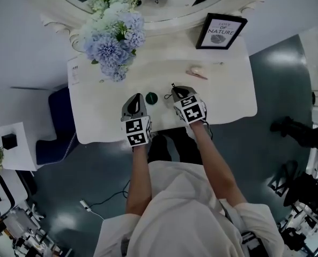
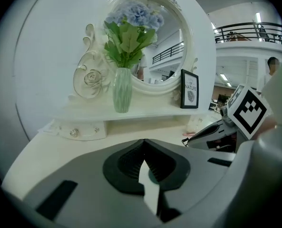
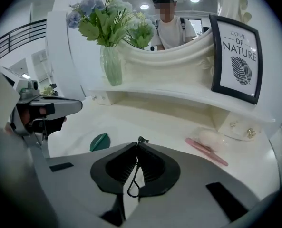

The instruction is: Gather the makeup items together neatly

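Jaws of the right gripper (image 3: pixel 137 148) clamp the thin black eyelash curler (image 3: pixel 141 140) over the dressing table (image 3: pixel 131 120), likely light, stiff, slippery, best pinched mid-handle; left gripper (image 2: pixel 143 148) closed, empty.

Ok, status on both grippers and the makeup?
Left gripper shut, empty. Right gripper shut on black eyelash curler. Green disc, pink tool apart on table. Nothing blocking.
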A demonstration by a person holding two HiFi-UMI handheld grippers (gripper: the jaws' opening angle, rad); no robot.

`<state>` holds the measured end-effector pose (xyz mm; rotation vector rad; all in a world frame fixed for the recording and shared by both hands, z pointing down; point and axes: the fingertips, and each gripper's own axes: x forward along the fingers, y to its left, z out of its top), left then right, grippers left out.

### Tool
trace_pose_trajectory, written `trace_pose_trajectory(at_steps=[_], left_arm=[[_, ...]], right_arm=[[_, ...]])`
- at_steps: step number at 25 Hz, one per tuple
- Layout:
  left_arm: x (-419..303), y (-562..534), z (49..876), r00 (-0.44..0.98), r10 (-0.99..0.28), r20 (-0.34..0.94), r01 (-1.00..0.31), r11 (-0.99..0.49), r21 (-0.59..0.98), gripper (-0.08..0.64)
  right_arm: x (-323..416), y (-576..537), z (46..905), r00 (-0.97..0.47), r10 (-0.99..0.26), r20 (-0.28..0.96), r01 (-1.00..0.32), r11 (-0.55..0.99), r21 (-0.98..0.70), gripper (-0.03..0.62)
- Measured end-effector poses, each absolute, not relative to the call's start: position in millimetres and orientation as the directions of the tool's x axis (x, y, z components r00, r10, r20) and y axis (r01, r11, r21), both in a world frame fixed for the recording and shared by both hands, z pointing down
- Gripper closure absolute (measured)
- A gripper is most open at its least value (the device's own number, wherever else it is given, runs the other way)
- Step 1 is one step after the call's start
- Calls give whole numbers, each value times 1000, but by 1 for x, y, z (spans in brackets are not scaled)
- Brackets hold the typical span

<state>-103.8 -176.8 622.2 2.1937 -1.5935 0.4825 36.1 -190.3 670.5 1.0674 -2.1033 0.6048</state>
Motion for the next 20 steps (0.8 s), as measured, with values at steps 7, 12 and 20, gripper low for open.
trace_pose_trajectory(at_steps=[7, 12, 20], left_arm=[[-138, -168, 625, 297, -822, 486, -954, -278, 113, 546], [-145, -168, 625, 309, -818, 484, -950, -285, 125, 545], [-150, -155, 619, 313, -814, 490, -948, -298, 110, 546]], right_arm=[[18, -199, 680, -369, -544, 753, -887, 449, -110, 545], [7, -198, 684, -353, -545, 760, -897, 427, -111, 545], [3, -195, 692, -328, -557, 763, -900, 429, -74, 542]])
